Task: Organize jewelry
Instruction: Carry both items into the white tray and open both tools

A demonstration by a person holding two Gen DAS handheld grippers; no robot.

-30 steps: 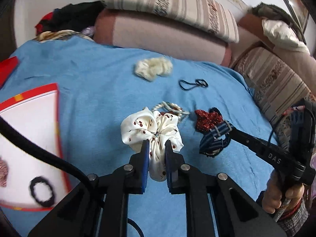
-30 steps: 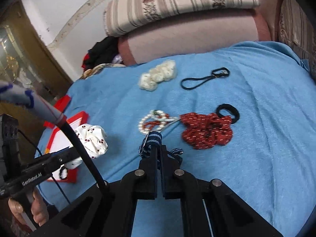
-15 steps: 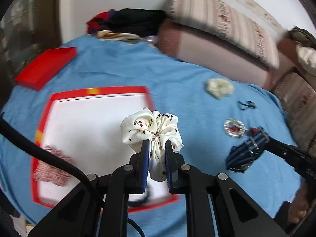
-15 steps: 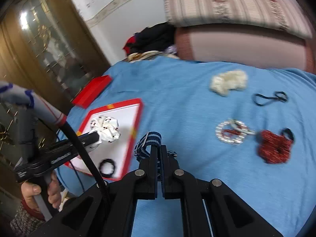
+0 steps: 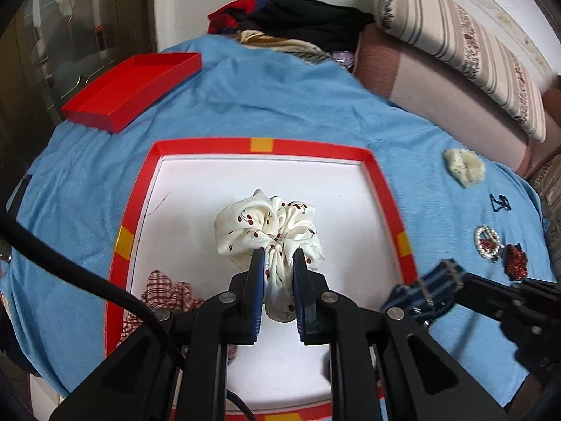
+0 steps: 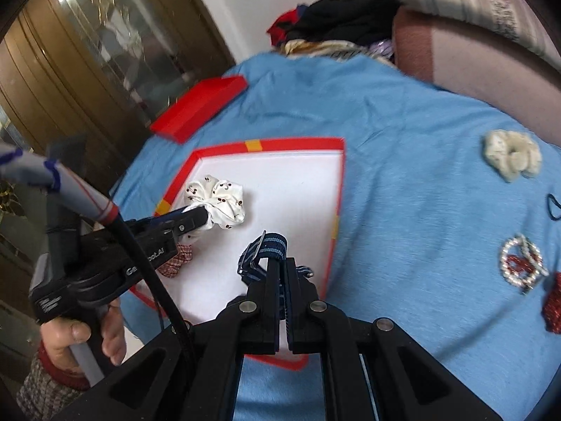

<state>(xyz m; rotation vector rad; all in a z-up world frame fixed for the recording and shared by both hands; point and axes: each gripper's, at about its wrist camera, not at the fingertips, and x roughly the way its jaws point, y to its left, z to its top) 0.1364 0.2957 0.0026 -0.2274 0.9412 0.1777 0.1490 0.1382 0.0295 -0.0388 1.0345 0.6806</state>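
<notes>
From my remote station, both grippers have swung over from the loose pile to the red-rimmed white tray (image 5: 382,189) in the past second. Left of my left gripper (image 5: 277,263), a red-checked scrunchie (image 5: 164,291) already lies in the tray; the gripper itself is clamped on the white cherry-print scrunchie (image 5: 266,224), held just above the tray floor. To its right, my right gripper (image 6: 282,270) is pinched shut on the navy striped band (image 6: 263,249), hovering over the tray's near side. Further right, on the blue bedspread (image 6: 403,175), a cream scrunchie (image 6: 512,154), a pearl bracelet (image 6: 519,263) and a red scrunchie (image 6: 554,301) await sorting. Both loads look ready for release, I judge.
</notes>
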